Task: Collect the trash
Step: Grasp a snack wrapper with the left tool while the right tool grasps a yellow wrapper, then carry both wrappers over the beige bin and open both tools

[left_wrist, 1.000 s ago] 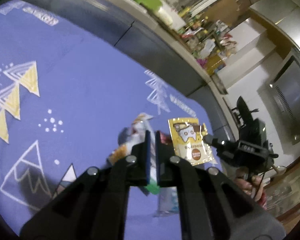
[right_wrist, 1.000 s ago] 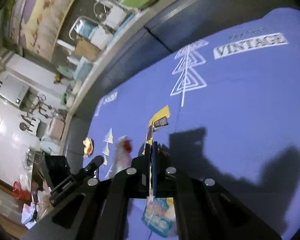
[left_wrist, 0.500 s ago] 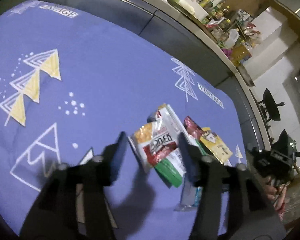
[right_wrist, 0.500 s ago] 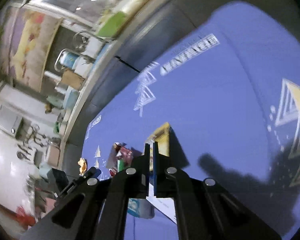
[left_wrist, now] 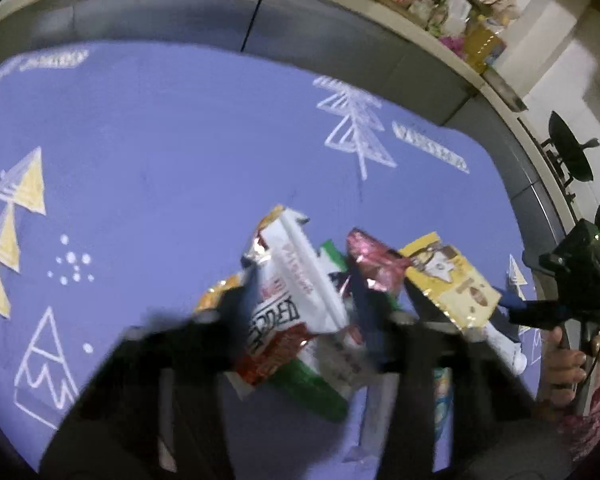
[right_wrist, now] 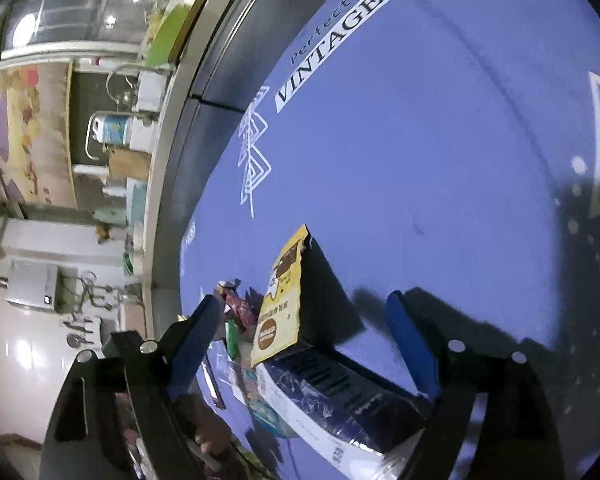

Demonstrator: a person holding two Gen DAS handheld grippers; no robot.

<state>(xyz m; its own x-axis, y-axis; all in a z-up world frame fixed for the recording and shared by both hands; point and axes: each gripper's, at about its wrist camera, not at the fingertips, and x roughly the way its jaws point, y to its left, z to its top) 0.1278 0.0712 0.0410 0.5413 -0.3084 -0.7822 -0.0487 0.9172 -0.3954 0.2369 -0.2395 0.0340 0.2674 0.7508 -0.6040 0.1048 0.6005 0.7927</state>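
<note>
Blue cloth (left_wrist: 180,152) bears wrapper (left_wrist: 300,280), long axis running toward counter (left_wrist: 340,4).

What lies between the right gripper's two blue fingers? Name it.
In the right wrist view, the right gripper stands open, its jaws just opened, around a yellow packet and a dark blue carton on the purple cloth.

A purple patterned cloth (left_wrist: 188,152) carries a cluster of snack wrappers (left_wrist: 300,304) and a yellow packet (left_wrist: 452,280).

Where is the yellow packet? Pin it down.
In the left wrist view the yellow packet lies on the purple cloth, at the pile's right end, beside the pink wrapper.
</note>
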